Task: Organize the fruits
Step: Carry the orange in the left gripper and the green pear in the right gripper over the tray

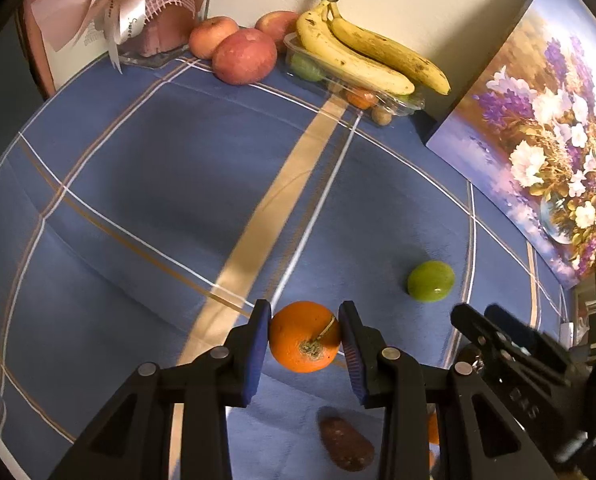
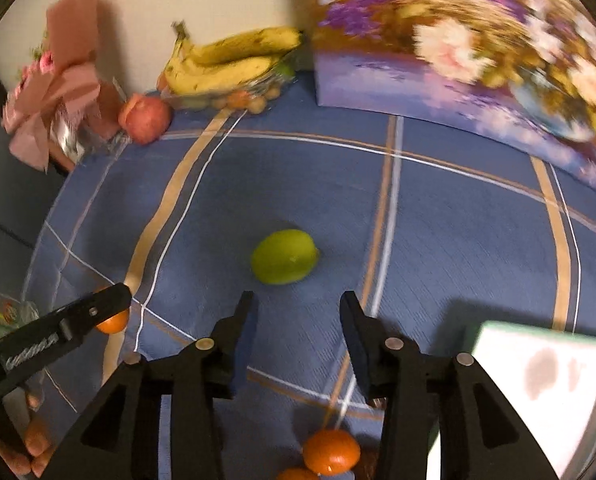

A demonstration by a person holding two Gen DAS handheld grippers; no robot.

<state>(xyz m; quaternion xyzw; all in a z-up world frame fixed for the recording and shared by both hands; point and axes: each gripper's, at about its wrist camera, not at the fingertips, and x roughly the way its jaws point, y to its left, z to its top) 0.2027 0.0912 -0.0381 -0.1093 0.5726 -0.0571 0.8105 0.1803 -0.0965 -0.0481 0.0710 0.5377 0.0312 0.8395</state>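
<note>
The left gripper (image 1: 304, 338) clamps an orange (image 1: 304, 336). The right gripper (image 2: 295, 332) stands apart, empty, a green fruit (image 2: 285, 256) just ahead of its tips.

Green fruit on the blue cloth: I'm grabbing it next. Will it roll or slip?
The green fruit looks rounded, so a nudge would probably roll it. Its glossy skin may slip between pads. The right gripper stands open short of it.

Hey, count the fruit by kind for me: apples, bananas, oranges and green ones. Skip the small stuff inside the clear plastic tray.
Apples: 3
Bananas: 2
Oranges: 3 (one is cut off at the bottom edge of the right wrist view)
Green fruit: 1
Total: 9
</note>
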